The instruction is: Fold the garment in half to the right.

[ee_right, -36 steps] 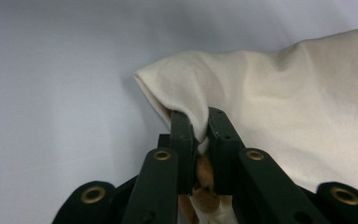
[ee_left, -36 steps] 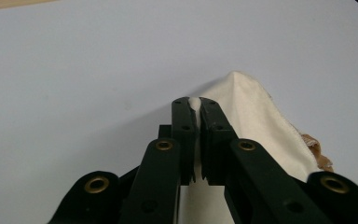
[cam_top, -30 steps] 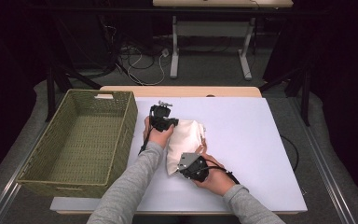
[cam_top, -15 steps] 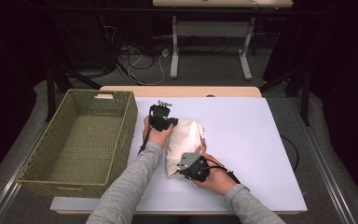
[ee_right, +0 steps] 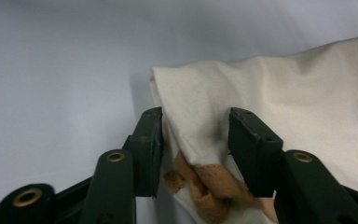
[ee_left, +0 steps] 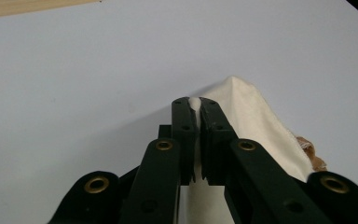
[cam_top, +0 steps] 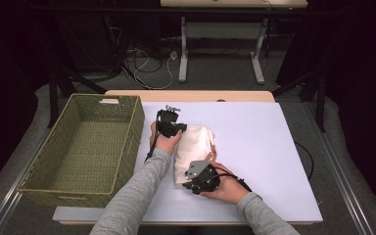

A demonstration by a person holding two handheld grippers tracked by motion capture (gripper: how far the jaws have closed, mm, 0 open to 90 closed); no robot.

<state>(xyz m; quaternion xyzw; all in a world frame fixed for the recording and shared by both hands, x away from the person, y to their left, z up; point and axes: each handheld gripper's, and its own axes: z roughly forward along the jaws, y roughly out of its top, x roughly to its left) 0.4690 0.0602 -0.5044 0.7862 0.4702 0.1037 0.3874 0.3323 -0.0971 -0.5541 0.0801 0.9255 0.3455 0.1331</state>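
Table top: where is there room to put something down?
The white table is bare right of the cream cloth bag out to its right edge, and along the far edge. The wicker basket is empty. It is crowded mid-table, where both tools grip the bag.

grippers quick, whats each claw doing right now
Left claw: closed, pinching a fold of the cream cloth bag.
Right claw: open, jaws either side of the bag's edge, tan strap between them, not clamped.

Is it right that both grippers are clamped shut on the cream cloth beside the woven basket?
Not quite. The left gripper is shut on the cream cloth, but the right gripper has its jaws open around a cloth edge, as the right gripper view shows. The woven basket does sit beside it.
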